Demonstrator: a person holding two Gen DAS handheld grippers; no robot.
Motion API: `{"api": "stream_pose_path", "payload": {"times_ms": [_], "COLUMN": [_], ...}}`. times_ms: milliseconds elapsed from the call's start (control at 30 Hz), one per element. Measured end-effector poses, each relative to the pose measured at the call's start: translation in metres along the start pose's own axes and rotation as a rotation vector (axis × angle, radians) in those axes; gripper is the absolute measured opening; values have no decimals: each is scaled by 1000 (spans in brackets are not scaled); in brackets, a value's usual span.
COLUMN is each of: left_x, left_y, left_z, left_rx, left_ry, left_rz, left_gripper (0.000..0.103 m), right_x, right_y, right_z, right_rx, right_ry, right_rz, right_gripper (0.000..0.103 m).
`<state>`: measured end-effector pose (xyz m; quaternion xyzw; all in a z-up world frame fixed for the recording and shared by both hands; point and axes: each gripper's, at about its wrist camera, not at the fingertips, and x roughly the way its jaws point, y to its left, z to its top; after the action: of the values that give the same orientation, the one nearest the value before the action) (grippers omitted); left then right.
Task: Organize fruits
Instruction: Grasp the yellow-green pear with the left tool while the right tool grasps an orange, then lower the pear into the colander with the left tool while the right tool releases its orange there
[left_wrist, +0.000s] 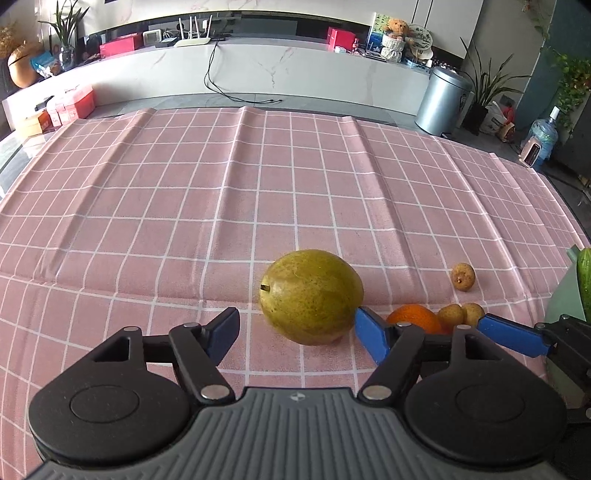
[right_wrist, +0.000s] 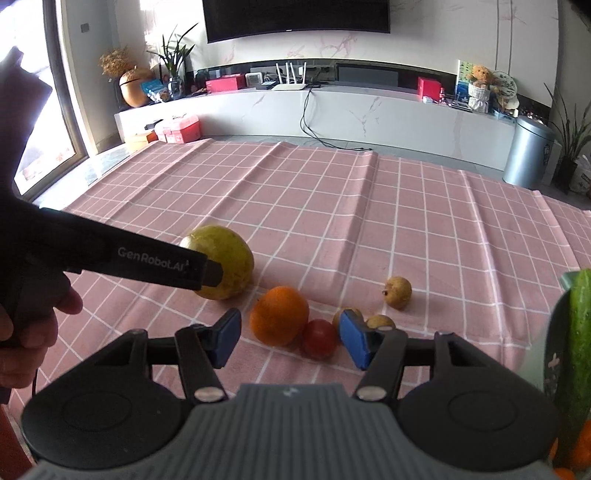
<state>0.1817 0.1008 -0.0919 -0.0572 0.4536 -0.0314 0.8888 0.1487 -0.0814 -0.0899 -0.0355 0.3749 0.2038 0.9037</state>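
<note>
- Spreading wide, the left gripper (left_wrist: 295, 328) has its blue pads apart and holds nothing; the green pear (left_wrist: 311, 296) lies on the cloth just ahead, between the two pads, its stem end turned toward the left pad.
- Whether the right pad touches the pear's skin is hard to judge from the left wrist view; it looks very close.
- The right gripper (right_wrist: 291, 338) is likewise open and empty, with the orange (right_wrist: 279, 315) and a red tomato (right_wrist: 319, 339) sitting on the cloth between its fingers, the tomato touching the orange on the right.
- Two small brown fruits (right_wrist: 380, 322) lie just past the right pad, partly hidden by it; a third small brown fruit (right_wrist: 398, 292) sits alone farther ahead and to the right.
- From the right wrist camera the left gripper's black body crosses in from the left, gripped by the person's hand (right_wrist: 33, 332), and it reads "GenRobot.AI" in pale letters; its tip overlaps the pear.
- At the far right edge a green cucumber (right_wrist: 580, 339) stands in a pale green container (right_wrist: 554, 347), with bits of orange fruit below it.
- Everything rests on a pink checked tablecloth (left_wrist: 184, 206) with white grid lines and fold ridges.
- Beyond the table's far edge stand a silver bin (left_wrist: 443, 99) and a white router (right_wrist: 290, 85) on a marble shelf.
</note>
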Motion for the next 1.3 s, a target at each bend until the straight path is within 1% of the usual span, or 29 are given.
{"api": "stream_pose_path", "payload": {"times_ms": [100,233,367,400,433,467,567,600,633,733,800,967,1100,1200,1300], "left_x": [6,14,20,21,22,23,24,25,25,25,24,20,10,-2,-16], "left_y": [3,9,10,10,10,11,12,13,14,14,14,12,11,8,3], "left_z": [2,6,8,8,8,8,8,8,8,8,7,5,0,-4,-6], "left_rx": [-27,-73,-91,-92,-92,-91,-94,-97,-100,-93,-91,-90,-86,-101,-108], "left_ry": [-4,10,13,15,16,17,11,8,5,1,1,10,10,9,7], "left_rz": [-21,-73,-100,-105,-112,-120,-133,-143,-150,-154,-154,-141,-136,-148,-175], "left_gripper": [89,89,89,86,85,84,83,79,79,78,78,77,77,77,77], "right_x": [11,23,32,34,35,36,39,40,40,38,33,2,-25,-41,-55], "right_y": [7,15,19,20,21,21,21,22,22,21,21,20,14,6,-5], "right_z": [3,7,9,9,8,7,6,6,6,7,8,7,-3,-11,-19], "right_rx": [-60,-112,-141,-146,-149,-151,-158,-162,-168,-158,-154,-119,-88,-62,-25], "right_ry": [9,21,43,49,53,58,65,66,64,74,75,33,35,45,55], "right_rz": [13,14,-5,-6,-4,-3,-14,-20,-32,-30,-29,-24,-20,-22,-24], "right_gripper": [57,57,57,57,55,52,49,48,42,41,41,41,41,41,41]}}
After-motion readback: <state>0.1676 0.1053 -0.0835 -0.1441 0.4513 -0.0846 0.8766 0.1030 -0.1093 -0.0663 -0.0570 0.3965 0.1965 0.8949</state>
